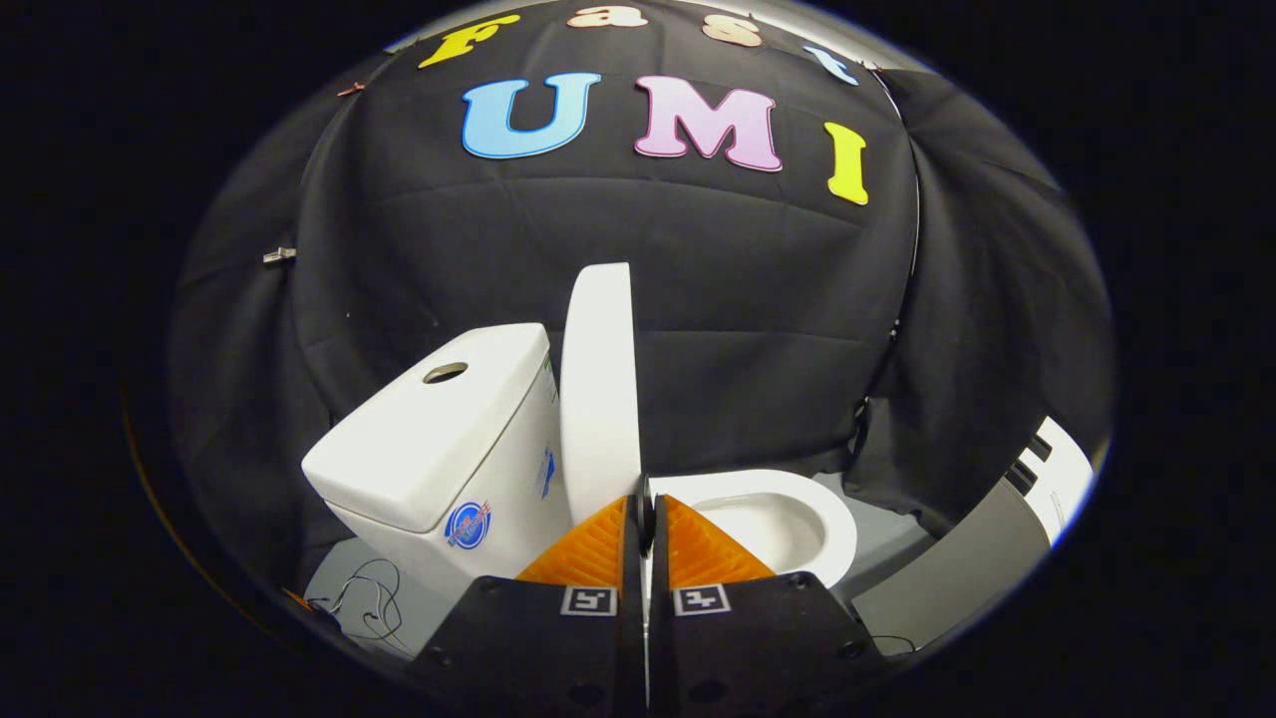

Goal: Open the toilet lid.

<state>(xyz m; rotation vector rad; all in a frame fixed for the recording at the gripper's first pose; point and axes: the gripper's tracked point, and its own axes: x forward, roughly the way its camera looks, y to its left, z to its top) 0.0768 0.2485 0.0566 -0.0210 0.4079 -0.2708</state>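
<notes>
The lid (598, 389) stands upright against the tank (439, 429), above the open bowl (788, 514). The gripper (644, 519) is closed, empty, near the lid's lower edge. The lid looks stiff, smooth and slippery; its rim suits gripping.

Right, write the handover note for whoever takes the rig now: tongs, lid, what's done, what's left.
Tongs: closed, fingers together with at most a thin gap, nothing visibly gripped between them; tips sit at the lower edge of the toilet lid.
Lid: raised, standing upright beside the tank.
Bowl: uncovered, just beyond the tongs.
Done: the lid looks open.
Left: probably only checking that the lid stays up, then drawing the tongs back.
</notes>
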